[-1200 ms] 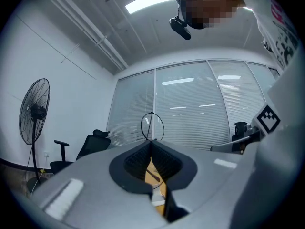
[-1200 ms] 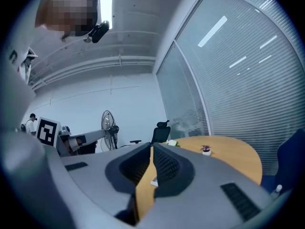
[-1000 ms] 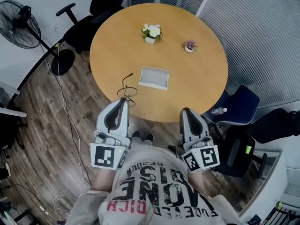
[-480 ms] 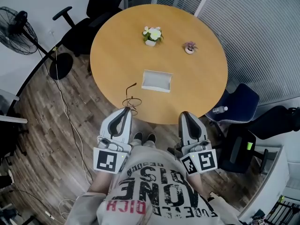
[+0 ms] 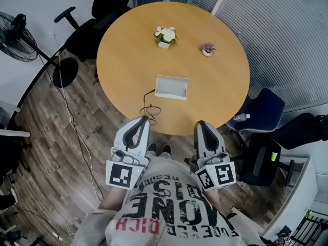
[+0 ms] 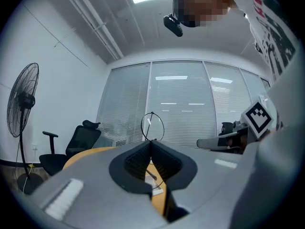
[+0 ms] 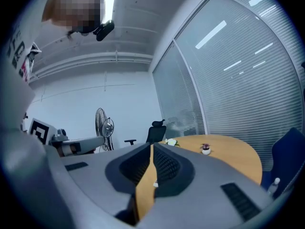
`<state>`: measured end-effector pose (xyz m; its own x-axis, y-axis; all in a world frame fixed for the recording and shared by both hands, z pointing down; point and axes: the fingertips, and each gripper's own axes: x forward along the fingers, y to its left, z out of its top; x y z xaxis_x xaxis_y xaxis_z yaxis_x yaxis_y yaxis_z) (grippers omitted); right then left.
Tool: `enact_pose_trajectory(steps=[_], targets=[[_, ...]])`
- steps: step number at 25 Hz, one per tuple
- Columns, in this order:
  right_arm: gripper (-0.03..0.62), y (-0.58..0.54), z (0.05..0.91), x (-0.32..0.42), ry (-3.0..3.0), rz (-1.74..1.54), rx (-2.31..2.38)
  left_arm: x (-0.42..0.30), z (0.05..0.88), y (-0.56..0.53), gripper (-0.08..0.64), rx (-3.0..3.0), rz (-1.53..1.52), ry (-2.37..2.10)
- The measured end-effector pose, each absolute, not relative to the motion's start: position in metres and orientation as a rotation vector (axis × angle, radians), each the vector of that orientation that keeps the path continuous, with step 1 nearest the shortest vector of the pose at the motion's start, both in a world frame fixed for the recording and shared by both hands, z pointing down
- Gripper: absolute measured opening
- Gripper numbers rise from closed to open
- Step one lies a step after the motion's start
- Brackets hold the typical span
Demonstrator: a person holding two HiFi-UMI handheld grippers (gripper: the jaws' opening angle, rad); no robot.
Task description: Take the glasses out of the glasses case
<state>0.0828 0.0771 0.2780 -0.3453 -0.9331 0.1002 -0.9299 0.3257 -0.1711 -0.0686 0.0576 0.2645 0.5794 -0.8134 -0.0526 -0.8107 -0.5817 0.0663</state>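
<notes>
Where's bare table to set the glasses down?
The table is bare on its left half, from the glasses case out to the rim, and on the right between case and rim. The far edge is busier: white flowers and a pink plant. The left tool holds the glasses at the near rim.

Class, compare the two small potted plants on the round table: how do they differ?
The white-flowered plant is bigger, with green leaves; the pink-flowered plant is tiny. The white one stands further left in the head view, the pink one nearer the blinds. Both sit in small pale pots beyond the case.
</notes>
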Motion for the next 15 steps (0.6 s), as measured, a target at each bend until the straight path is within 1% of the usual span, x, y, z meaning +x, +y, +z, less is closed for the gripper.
enact_pose_trajectory(steps=[15], targets=[[0.029, 0.0735, 0.2757, 0.0860, 2.554, -0.299, -1.789, -0.0656, 0.2665, 0.0540, 0.018, 2.757, -0.108, -1.424]])
